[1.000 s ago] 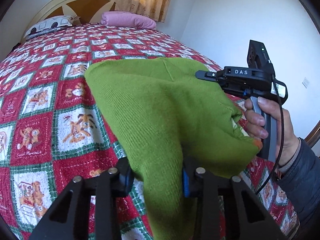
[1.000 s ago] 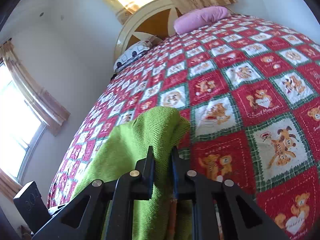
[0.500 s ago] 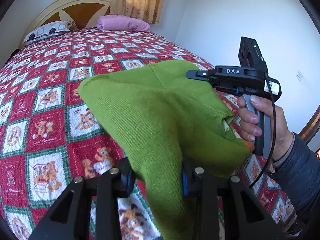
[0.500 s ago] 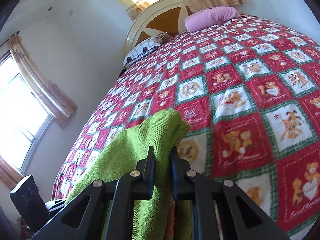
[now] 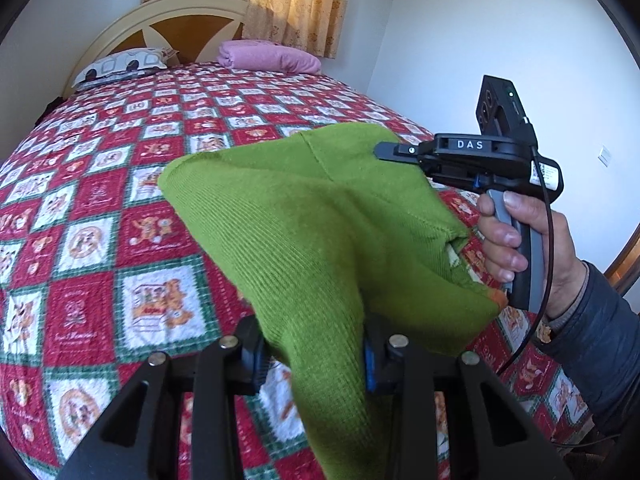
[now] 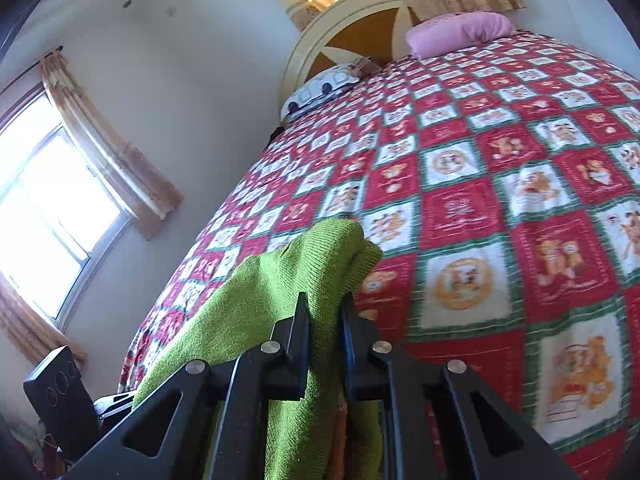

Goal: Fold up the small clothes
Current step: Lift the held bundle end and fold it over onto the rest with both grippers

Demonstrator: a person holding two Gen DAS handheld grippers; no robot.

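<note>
Both hand-held grippers are pinching the green knit garment [image 5: 304, 216] and holding it up off the bed [image 5: 132, 184]. The left hand-held gripper [image 5: 312, 354] is clamping a thick bunched fold; the right hand-held gripper [image 6: 326, 320] is squeezing nearly shut on a thinner edge, with a person's hand [image 5: 516, 248] on its handle.

What worries me: the knit is hanging slack and twisted between the two grips, so if it's laid down like this it'll probably land crumpled instead of flat. That thin right-side pinch could also slip under a tug.

Compared with a second ago, both grippers are sitting further back from the headboard [image 5: 160, 20], more bedspread is showing beyond the cloth, and the grips look unchanged.
</note>
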